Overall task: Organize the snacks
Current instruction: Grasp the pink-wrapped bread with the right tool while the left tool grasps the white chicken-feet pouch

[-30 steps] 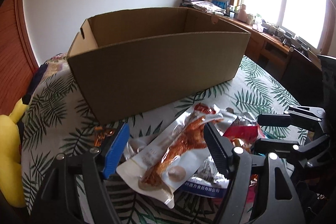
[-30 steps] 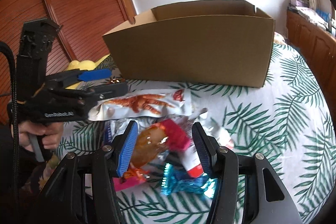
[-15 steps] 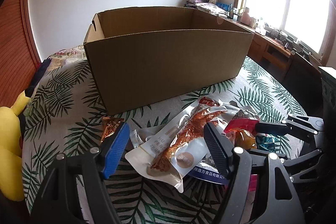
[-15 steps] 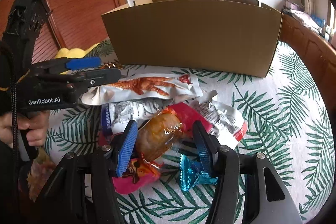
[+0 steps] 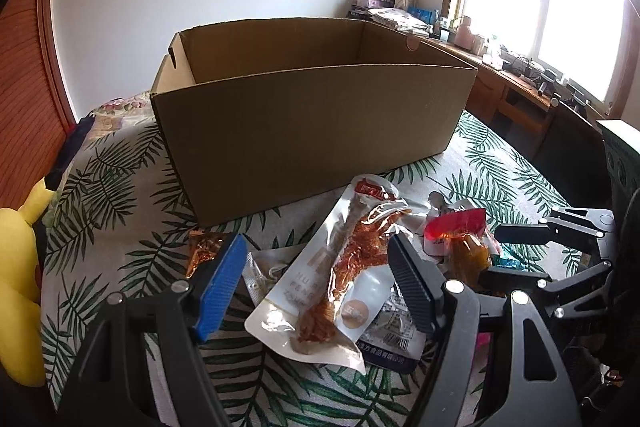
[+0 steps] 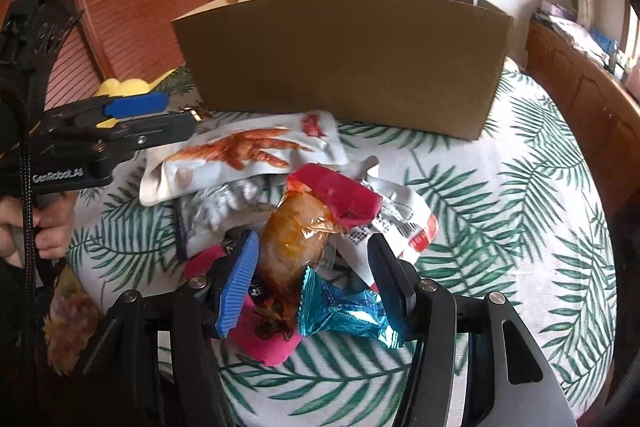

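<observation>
Left claw (image 5: 316, 279) gapes over chicken-foot packet (image 5: 340, 279).

**Both grippers angled downward, jaws apart**

Left gripper (image 5: 316, 283): pitched down, jaws spread wide, blue pad at 9 o'clock, black pad at 3 o'clock; pads press on nothing. A bare hand (image 6: 44, 227) clasps its handle, at 9 o'clock in the right wrist view.

Right gripper (image 6: 312, 279): pitched down more steeply, jaws parted less widely, pads gripping nothing; bearing hand unseen.
</observation>
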Demonstrator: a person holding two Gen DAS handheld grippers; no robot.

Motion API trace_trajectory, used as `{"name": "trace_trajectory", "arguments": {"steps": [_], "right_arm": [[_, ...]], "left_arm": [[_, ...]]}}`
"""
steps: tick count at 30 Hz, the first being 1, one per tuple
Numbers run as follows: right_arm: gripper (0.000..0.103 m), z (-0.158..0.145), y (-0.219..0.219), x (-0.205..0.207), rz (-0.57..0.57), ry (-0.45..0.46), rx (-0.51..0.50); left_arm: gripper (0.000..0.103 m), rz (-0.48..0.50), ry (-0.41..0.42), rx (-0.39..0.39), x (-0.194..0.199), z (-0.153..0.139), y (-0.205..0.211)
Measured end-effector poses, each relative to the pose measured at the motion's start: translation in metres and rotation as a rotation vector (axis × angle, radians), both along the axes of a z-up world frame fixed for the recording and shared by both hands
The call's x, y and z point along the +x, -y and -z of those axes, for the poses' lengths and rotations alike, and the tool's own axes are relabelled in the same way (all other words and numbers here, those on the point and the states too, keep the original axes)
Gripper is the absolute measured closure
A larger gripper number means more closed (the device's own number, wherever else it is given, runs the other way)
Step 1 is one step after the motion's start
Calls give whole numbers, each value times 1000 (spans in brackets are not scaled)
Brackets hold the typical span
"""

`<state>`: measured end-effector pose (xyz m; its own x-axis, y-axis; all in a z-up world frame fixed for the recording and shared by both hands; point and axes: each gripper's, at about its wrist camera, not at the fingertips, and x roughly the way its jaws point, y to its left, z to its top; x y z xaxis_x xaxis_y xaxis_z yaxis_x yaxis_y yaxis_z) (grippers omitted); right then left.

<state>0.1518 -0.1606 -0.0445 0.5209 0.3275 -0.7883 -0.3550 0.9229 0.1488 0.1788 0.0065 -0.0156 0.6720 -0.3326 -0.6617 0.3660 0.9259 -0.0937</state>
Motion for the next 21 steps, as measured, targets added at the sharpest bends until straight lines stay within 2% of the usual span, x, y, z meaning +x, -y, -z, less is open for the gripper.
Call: {"name": "trace_trajectory", "arguments": {"steps": [8, 16, 18, 21], "right_arm": [[46, -2, -5, 3, 26, -11, 87], [46, 14, -17, 14, 5, -38, 50], [53, 14, -15, 14, -8, -40, 51], [55, 15, -12, 15, -11, -41, 53]], "left_arm": [[29, 26, -12, 19, 7, 7, 7], [29, 111, -77, 24, 26, 14, 17], [29, 137, -88, 35, 29, 15, 22], [29, 175, -110, 57, 33, 19, 32]]}}
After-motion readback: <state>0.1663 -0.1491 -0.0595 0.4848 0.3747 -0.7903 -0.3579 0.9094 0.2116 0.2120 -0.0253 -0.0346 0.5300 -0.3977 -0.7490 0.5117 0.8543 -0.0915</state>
